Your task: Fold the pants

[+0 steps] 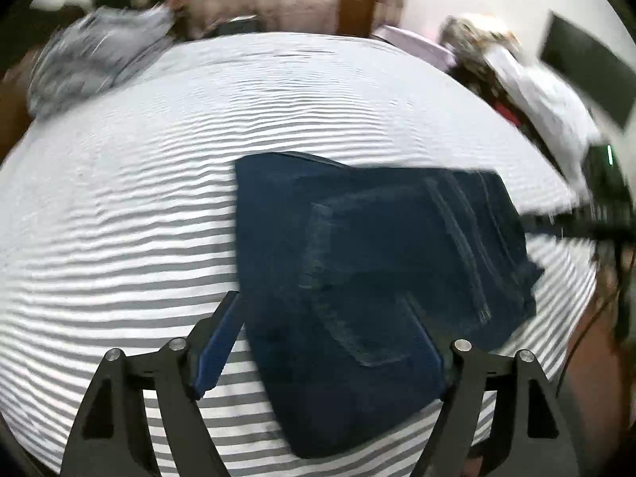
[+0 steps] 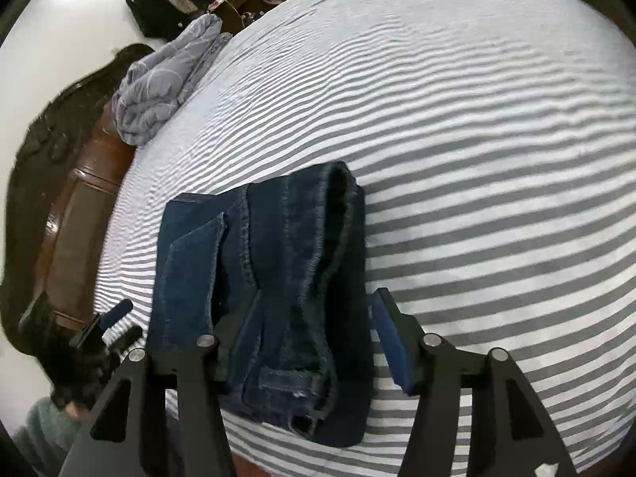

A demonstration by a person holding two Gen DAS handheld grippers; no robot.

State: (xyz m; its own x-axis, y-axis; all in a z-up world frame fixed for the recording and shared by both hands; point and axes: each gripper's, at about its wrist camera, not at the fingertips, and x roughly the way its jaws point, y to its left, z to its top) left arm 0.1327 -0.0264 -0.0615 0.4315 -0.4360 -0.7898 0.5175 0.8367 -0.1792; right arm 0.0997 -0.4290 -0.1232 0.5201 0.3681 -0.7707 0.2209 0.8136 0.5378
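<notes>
Denim pants [image 1: 369,262] lie folded into a compact stack near the striped bed's [image 1: 159,183] front edge, apparently finished. Left hand-held gripper [image 1: 330,349] and right hand-held gripper [image 2: 302,342] straddle the stack, jaws spread, gripping nothing.

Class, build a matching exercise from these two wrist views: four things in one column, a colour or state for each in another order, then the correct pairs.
Things:
1. jeans
2. sheet
3. blanket
4. left gripper

Descriptions:
A. grey and white stripes
B. open, over the denim
C. dark blue, folded
D. grey, bundled at the bed's edge

Pairs: 1-C, 2-A, 3-D, 4-B
</notes>
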